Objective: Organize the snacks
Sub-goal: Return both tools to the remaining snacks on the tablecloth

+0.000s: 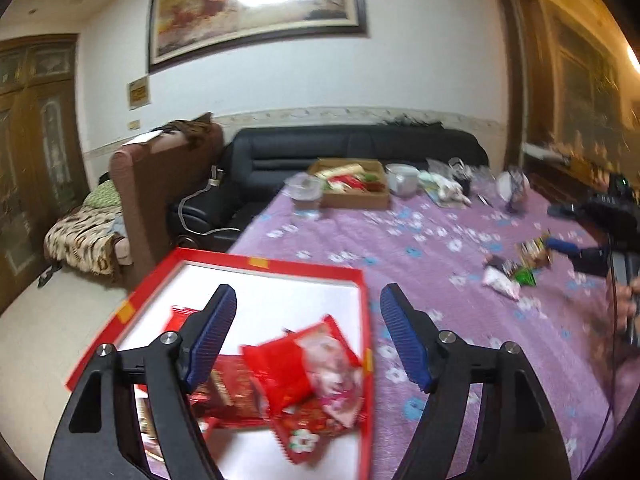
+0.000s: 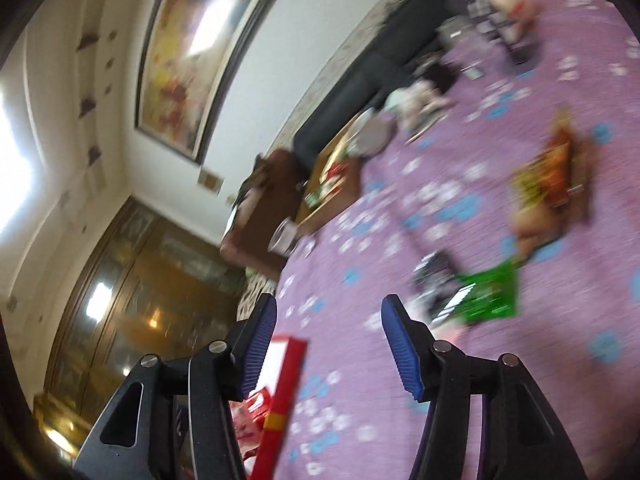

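The table is the biggest thing here, draped in a purple flowered cloth (image 1: 460, 240) that runs out ahead of both tools. Behind its far edge, straight ahead of the left gripper (image 1: 306, 340), sits a black sofa (image 1: 360, 144), with a framed painting (image 1: 256, 4) on the wall above.

Directly under the left gripper lies a shallow red box (image 1: 280, 266) with a white floor, at the table's near left corner. The gripper's blue fingers stand wide apart and hold nothing. Beneath and between them a red snack packet (image 1: 304, 364) lies tilted on top of other red packets (image 1: 236, 392) heaped at the box's near end; the far end of the box shows bare white.

Far ahead of the left gripper, near the sofa, a brown cardboard box (image 1: 354, 196) holds mixed wrappers, with a clear plastic container (image 1: 306, 188) just to its left.

The right gripper (image 2: 329, 344) is rolled steeply, so its view is tilted and blurred. Its fingers are also spread and empty. The red box's edge (image 2: 286, 396) runs just under its left finger. Ahead and to its right, a green snack packet (image 2: 490, 294) lies flat on the cloth, touching a dark packet (image 2: 434, 274) on its left. Farther ahead to the right sits a yellow and orange packet (image 2: 548, 176), too smeared to read.
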Demonstrator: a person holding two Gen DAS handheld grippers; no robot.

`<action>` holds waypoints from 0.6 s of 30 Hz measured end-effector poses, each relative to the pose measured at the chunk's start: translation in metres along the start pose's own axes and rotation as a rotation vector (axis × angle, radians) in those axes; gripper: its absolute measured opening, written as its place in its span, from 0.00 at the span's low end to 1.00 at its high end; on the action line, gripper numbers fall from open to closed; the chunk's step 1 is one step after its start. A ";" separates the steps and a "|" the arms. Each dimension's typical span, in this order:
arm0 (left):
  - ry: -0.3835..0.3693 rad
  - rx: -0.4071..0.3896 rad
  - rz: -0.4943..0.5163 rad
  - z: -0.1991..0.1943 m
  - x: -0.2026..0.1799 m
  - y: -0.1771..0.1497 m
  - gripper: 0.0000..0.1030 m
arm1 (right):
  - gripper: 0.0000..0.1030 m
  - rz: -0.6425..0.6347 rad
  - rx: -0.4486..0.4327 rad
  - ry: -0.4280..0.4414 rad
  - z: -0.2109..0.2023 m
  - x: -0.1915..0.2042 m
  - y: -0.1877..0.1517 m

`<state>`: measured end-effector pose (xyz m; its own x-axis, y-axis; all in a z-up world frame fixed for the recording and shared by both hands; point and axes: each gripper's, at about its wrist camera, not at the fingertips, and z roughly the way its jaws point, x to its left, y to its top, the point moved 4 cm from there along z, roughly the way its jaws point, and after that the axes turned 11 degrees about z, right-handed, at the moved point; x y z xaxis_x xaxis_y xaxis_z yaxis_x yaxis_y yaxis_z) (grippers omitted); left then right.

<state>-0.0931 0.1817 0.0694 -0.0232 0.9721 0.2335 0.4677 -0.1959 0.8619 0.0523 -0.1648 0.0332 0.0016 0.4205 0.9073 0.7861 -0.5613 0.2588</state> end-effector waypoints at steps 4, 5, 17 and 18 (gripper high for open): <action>0.123 0.062 0.141 0.020 -0.005 -0.011 0.73 | 0.57 0.102 0.047 0.031 0.006 -0.022 0.004; 0.187 0.086 0.186 0.029 0.000 -0.017 0.73 | 0.57 0.101 0.056 0.030 0.008 -0.022 0.004; 0.415 0.329 0.170 0.072 0.091 -0.024 0.75 | 0.66 0.039 0.044 -0.239 0.035 -0.015 0.015; 0.388 0.298 0.116 0.065 0.096 -0.021 0.75 | 0.66 0.021 0.045 -0.282 0.044 -0.015 0.019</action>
<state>-0.0477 0.2876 0.0448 -0.2563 0.8151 0.5195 0.7177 -0.1995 0.6672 0.0941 -0.1504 0.0103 0.1855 0.5943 0.7826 0.8104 -0.5429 0.2202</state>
